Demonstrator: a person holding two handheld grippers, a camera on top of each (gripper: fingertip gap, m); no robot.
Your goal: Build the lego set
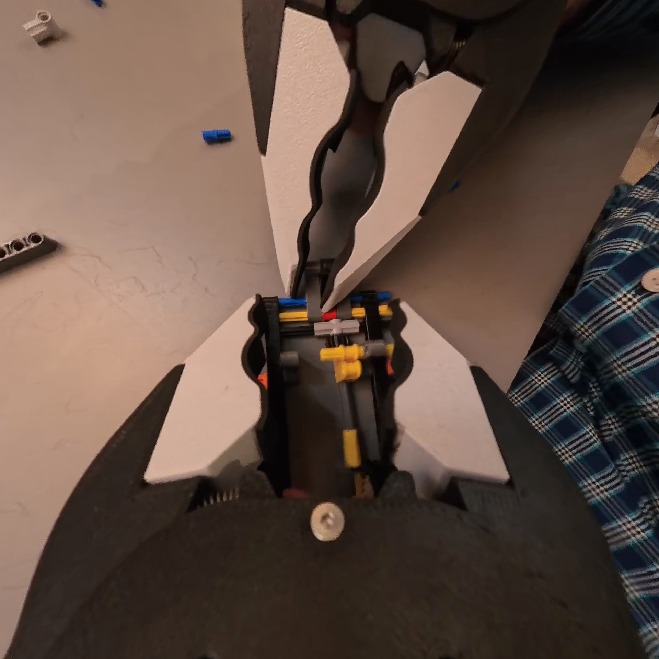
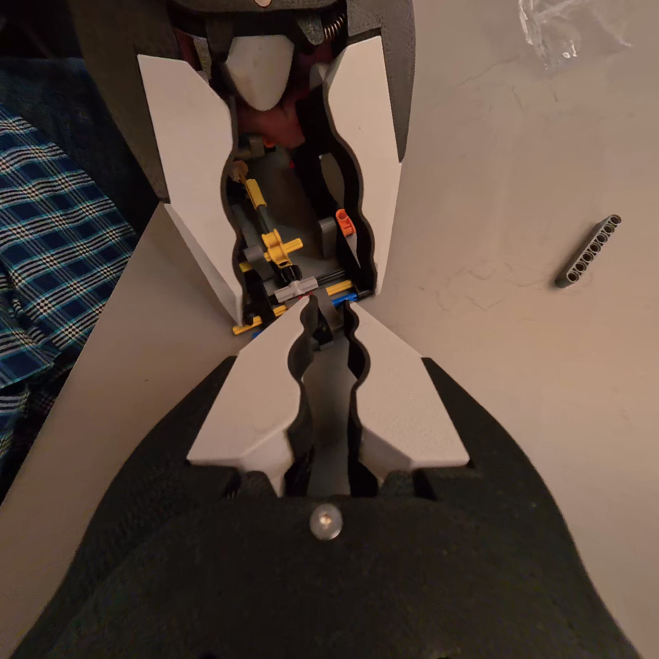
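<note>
Assembly: the lego build is a dark frame with yellow axles, blue pins, a red bush and a light grey cross piece, held above the bench
Left hand-held gripper: pinching the build by its two black sides, the frame running back between its fingers
Right hand-held gripper: closed on a small dark grey piece at the far end of the build, tips touching the axle row by the red bush — pressing it on, I judge
Done: frame, yellow connectors, orange pin and cross axles are in place
Left: loose parts lie away from the build — a long grey beam, a blue pin, a light grey connector; how many more steps, I cannot tell
</note>
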